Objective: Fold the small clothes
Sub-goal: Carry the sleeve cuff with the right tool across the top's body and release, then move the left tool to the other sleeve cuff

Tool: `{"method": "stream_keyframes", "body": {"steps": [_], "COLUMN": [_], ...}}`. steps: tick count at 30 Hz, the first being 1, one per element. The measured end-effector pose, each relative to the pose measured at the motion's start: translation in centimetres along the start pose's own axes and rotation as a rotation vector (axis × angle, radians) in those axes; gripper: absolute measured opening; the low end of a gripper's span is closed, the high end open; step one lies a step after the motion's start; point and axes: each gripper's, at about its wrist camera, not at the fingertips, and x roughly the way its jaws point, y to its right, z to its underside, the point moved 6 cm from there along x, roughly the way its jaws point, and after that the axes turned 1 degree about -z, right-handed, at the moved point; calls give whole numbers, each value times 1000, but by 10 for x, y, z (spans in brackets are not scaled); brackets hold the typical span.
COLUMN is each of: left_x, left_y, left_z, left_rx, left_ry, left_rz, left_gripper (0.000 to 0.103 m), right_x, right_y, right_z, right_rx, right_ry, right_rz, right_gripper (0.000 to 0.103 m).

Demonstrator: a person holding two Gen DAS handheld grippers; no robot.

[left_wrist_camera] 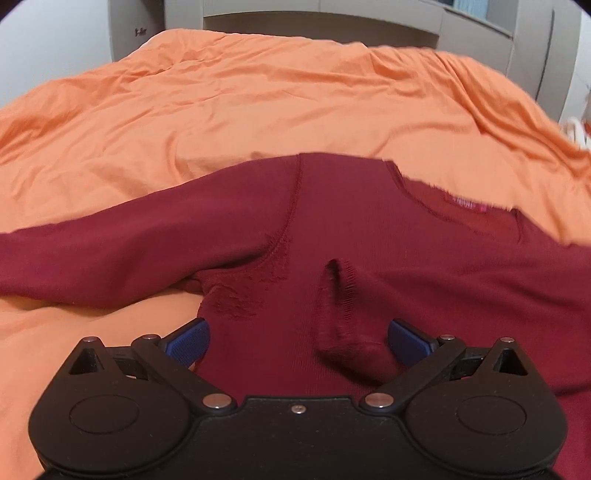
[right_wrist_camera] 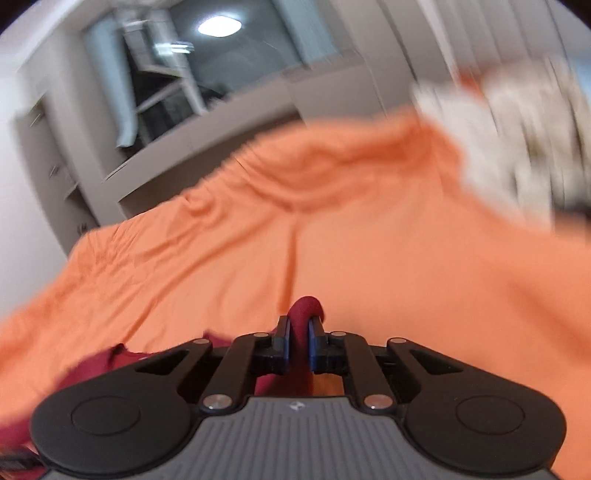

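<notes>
A dark red knit sweater [left_wrist_camera: 332,229] lies spread on the orange bed cover [left_wrist_camera: 221,110], neckline with a pink label [left_wrist_camera: 467,203] at the right, one sleeve stretching to the left. My left gripper [left_wrist_camera: 297,341] hovers open just over the sweater's body, its blue pads [left_wrist_camera: 192,338] wide apart, with a raised wrinkle of fabric [left_wrist_camera: 343,306] between them, near the right pad. In the right wrist view my right gripper [right_wrist_camera: 298,341] is shut on a fold of the red sweater [right_wrist_camera: 304,314] that bulges up between its blue pads. More red fabric [right_wrist_camera: 110,360] trails off at lower left.
Grey-white shelving and a headboard [left_wrist_camera: 332,22] stand behind the bed. A blurred pale bundle [right_wrist_camera: 517,140] lies at the bed's far right. A window with a reflected ceiling lamp [right_wrist_camera: 218,26] is beyond. Wrinkled orange cover [right_wrist_camera: 369,221] spreads ahead of both grippers.
</notes>
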Motion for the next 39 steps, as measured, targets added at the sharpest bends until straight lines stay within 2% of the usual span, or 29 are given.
{"method": "stream_keyframes", "body": {"steps": [2, 5, 6, 7, 9, 13, 15, 18, 20, 24, 27, 34, 37, 39], "left_x": [4, 3, 3, 3, 4, 3, 3, 2, 2, 2, 2, 1, -1, -2], "left_y": [7, 10, 10, 10, 10, 10, 11, 10, 10, 10, 9, 8, 8, 8], "left_z": [3, 5, 6, 6, 6, 6, 6, 7, 7, 7, 6, 6, 7, 8], "left_rx": [52, 92, 95, 93, 85, 85, 83, 77, 73, 71, 71, 65, 61, 59], "left_ry": [-18, -15, -16, -18, -24, -24, -24, -23, -24, -26, -27, -28, -30, -32], "left_rz": [-20, -46, -49, -48, -47, -49, -50, -47, -45, -45, -44, -41, -38, -37], "left_gripper": [103, 103, 103, 103, 103, 103, 103, 103, 103, 103, 103, 103, 103, 103], "right_x": [-2, 4, 3, 0, -15, -44, -50, -62, -65, -60, -56, -94, -103, -101], "right_y": [-6, 1, 5, 10, 17, 20, 13, -1, -15, -44, -53, -36, -22, -18], "right_z": [0, 16, 21, 24, 25, 33, 44, 70, 87, 100, 101, 79, 87, 96], "right_rx": [-40, -18, -10, 2, 15, -83, -188, -344, -444, -599, -638, -345, -253, -251], "right_ry": [1, -89, -119, -135, -143, -243, -313, -362, -367, -291, -263, -275, -332, -371], "right_rz": [19, 55, 63, 67, 69, 87, 77, 81, 86, 96, 107, 48, 20, 17], "right_gripper": [11, 19, 28, 41, 55, 73, 75, 75, 73, 55, 7, 5, 5, 5]}}
